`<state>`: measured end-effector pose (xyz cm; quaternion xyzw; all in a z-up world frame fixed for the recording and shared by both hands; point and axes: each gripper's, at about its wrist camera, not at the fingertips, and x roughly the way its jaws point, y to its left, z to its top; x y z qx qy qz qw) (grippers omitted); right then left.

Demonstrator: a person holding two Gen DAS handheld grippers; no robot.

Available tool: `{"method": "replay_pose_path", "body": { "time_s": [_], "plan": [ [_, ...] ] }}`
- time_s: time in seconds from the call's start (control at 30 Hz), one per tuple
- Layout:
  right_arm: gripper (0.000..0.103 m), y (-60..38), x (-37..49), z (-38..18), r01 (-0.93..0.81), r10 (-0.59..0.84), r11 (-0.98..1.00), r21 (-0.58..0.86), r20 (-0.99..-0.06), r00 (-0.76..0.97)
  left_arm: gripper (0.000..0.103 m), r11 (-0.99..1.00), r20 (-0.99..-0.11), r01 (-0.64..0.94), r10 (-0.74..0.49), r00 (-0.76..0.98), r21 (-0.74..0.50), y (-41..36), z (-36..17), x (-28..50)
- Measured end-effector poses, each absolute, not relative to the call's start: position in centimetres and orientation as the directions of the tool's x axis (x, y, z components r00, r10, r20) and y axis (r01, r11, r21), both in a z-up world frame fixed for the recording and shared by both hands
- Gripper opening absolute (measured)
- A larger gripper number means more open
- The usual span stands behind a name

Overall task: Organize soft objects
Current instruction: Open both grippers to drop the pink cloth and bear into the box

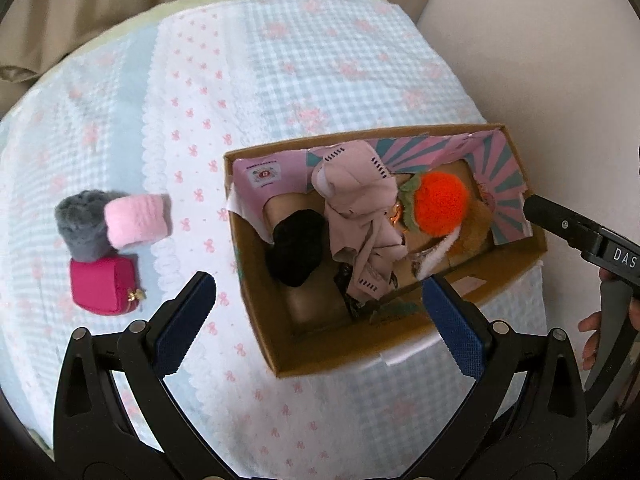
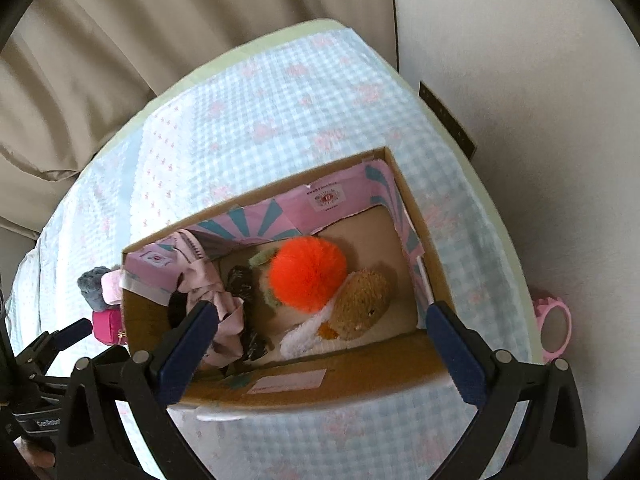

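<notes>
Three soft items sit outside the cardboard box (image 1: 260,292) in the left wrist view: grey fuzzy roll (image 1: 82,226), pink roll (image 1: 138,218) and magenta zip pouch (image 1: 106,286), clustered touching at 9 o'clock on the checked cloth (image 1: 280,60) over the tabletop. Box sits at 3 o'clock and holds a black fuzzy piece (image 1: 298,248), a beige garment (image 1: 360,216), an orange pompom (image 1: 440,204) and a brown plush (image 1: 474,232). Left claw (image 1: 316,312) is spread wide, empty, hovering over the box's near corner. Right claw's tip (image 1: 560,226) shows at 3 o'clock; can't tell its state from here.

Right wrist view: right claw (image 2: 318,336) spread, empty, above the box's near wall (image 2: 320,376). Orange pompom (image 2: 306,274) and brown plush (image 2: 362,304) lie inside at centre. A pink ring-shaped item (image 2: 554,326) sits off the box at 3 o'clock.

Judgement: roughly halfway, if the box is the target; the three-item cluster is left.
</notes>
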<state>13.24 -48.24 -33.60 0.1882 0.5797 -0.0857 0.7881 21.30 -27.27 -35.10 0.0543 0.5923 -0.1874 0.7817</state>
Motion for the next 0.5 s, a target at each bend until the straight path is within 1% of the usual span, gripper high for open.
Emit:
{"method": "replay_pose_path", "body": {
  "time_s": [0.27, 0.5],
  "plan": [
    [0.103, -46.4, 10.5, -27.7, 0.331, 0.033, 0.928, 0.173, -0.921, 0.388, 0.103, 0.923, -0.913, 0.364, -0.25, 0.324, -0.123, -26.1, -29.9, 18.6],
    [0.103, -43.6, 8.5, -21.0, 0.273, 0.012, 0.95, 0.151, -0.893, 0.45, 0.103, 0.936, -0.864, 0.33, -0.261, 0.431, -0.119, -22.6, -24.2, 15.0]
  ]
}}
